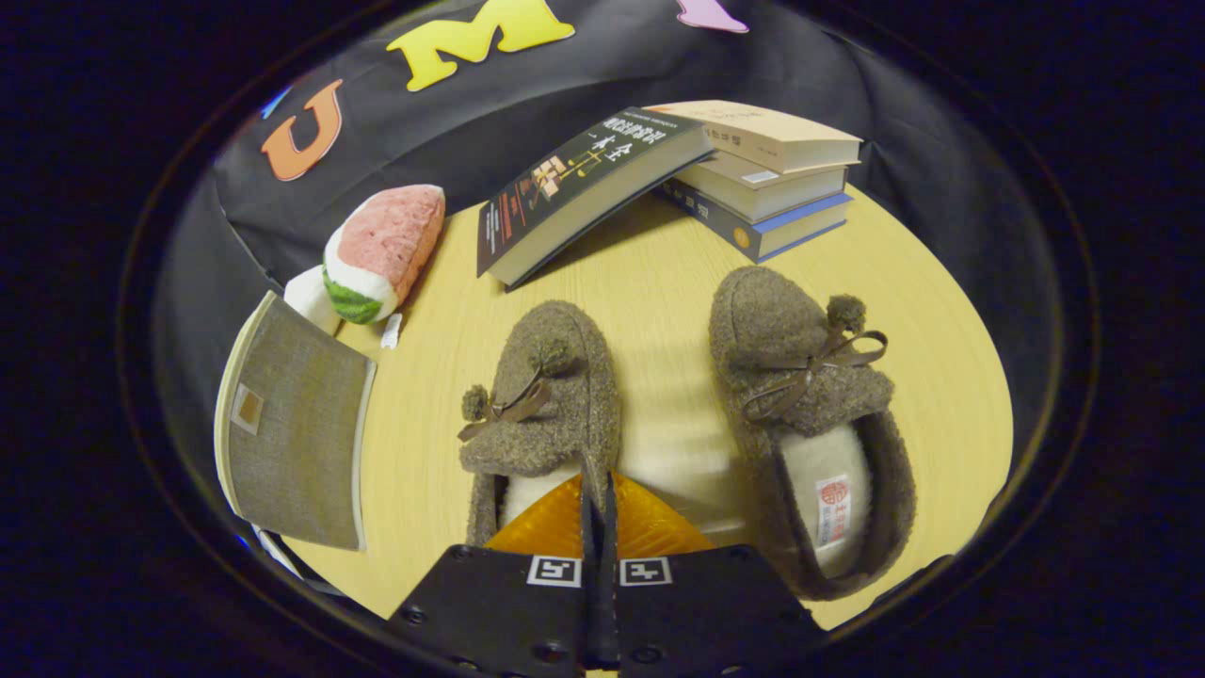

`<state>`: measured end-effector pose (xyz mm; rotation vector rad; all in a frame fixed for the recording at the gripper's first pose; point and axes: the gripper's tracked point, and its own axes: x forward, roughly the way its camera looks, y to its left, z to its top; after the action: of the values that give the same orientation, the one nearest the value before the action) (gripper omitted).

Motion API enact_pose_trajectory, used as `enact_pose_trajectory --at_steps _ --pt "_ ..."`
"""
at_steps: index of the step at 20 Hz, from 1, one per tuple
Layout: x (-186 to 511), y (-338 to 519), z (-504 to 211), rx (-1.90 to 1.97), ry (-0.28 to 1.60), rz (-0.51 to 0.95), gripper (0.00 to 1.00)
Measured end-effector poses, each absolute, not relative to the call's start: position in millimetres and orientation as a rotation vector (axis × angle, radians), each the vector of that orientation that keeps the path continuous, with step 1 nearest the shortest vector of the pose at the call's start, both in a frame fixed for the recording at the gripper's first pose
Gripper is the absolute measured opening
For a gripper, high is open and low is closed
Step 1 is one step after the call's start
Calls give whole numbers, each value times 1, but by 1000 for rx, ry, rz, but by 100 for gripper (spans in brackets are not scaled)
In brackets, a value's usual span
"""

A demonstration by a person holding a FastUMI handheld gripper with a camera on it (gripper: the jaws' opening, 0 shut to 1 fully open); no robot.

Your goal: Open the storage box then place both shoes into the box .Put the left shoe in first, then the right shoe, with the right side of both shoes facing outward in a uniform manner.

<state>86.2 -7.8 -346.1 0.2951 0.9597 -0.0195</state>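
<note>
Here tool (599, 490) pinched on left shoe (546, 405) collar edge; right shoe (810, 414) well apart.

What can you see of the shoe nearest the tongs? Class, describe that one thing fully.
The left-hand shoe is a brown fuzzy slipper with a cream lining, a brown ribbon bow and two pompoms. It sits upright on the wooden table, toe pointing away toward the books. The tongs are closed, their tips pressed together at its inner collar edge; whether they pinch the edge cannot be told.
</note>
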Motion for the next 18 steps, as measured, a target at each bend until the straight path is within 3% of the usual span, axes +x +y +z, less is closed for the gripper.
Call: enact_pose_trajectory --at_steps 8,18 --pt "67 15 -307 474 963 -37 0" --pt "63 127 -160 613 776 44 0"
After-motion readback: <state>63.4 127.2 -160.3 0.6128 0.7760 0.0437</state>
